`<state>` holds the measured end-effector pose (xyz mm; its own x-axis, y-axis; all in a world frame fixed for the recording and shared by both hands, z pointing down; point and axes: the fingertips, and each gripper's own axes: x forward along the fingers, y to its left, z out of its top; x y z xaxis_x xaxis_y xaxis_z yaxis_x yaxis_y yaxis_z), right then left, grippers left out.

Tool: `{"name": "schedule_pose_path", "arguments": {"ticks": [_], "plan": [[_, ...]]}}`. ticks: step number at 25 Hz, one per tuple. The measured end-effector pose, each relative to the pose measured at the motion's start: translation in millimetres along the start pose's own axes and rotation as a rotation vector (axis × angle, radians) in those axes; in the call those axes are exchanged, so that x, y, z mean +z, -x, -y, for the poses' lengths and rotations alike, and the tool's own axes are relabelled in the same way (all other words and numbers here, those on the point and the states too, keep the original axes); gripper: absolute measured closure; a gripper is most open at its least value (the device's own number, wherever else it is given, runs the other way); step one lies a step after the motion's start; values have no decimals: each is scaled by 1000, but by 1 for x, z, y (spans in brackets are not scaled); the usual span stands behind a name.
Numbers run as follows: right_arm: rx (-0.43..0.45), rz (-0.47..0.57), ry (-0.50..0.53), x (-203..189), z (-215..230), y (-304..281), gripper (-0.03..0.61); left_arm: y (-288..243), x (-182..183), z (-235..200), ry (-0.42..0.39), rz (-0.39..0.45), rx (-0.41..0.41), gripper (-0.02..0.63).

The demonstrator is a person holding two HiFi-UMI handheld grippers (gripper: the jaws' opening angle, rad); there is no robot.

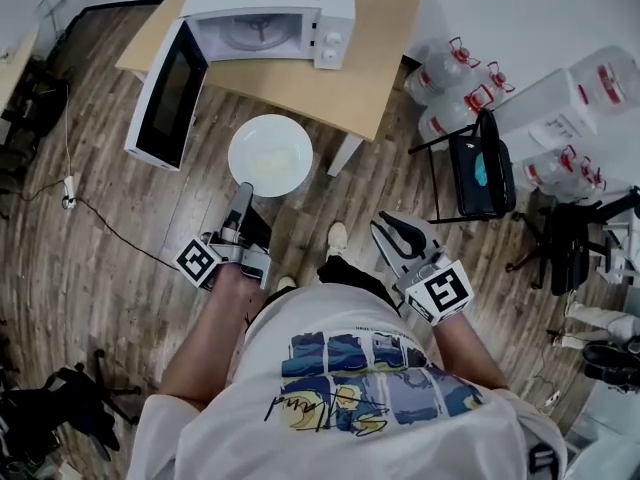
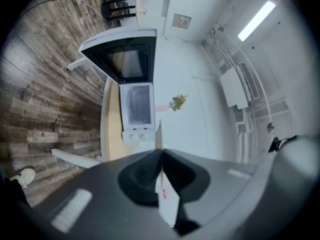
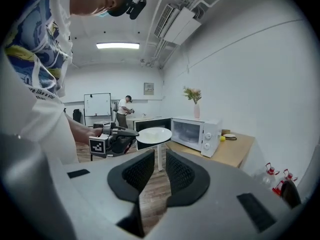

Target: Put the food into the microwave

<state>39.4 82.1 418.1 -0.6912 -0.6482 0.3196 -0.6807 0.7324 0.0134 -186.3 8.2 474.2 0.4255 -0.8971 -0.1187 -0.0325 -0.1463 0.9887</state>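
Observation:
My left gripper (image 1: 241, 193) is shut on the near rim of a white plate (image 1: 270, 155), which carries pale food (image 1: 268, 163) and hangs level above the floor. Beyond it, a white microwave (image 1: 270, 13) stands on a wooden table (image 1: 340, 93) with its door (image 1: 170, 93) swung wide open. In the left gripper view the plate (image 2: 167, 201) shows edge-on as a thin white sliver between the jaws, with the microwave (image 2: 136, 109) straight ahead. My right gripper (image 1: 398, 236) hangs beside my body, open and empty. Its view shows the plate (image 3: 154, 134), the left gripper (image 3: 131, 133) and the microwave (image 3: 196, 132).
Several water jugs (image 1: 455, 93) and a black chair (image 1: 480, 168) stand right of the table. A cable (image 1: 110, 228) runs across the wooden floor at left. An office chair (image 1: 565, 238) is at far right. Another person (image 3: 122, 111) stands at the back of the room.

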Motion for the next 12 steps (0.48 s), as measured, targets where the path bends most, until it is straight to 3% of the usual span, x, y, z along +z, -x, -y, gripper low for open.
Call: {"name": "schedule_pose_path", "arguments": {"ticks": [12], "plan": [[104, -24, 35, 5, 155, -30, 497, -128, 43, -34, -59, 188, 11, 598]]}}
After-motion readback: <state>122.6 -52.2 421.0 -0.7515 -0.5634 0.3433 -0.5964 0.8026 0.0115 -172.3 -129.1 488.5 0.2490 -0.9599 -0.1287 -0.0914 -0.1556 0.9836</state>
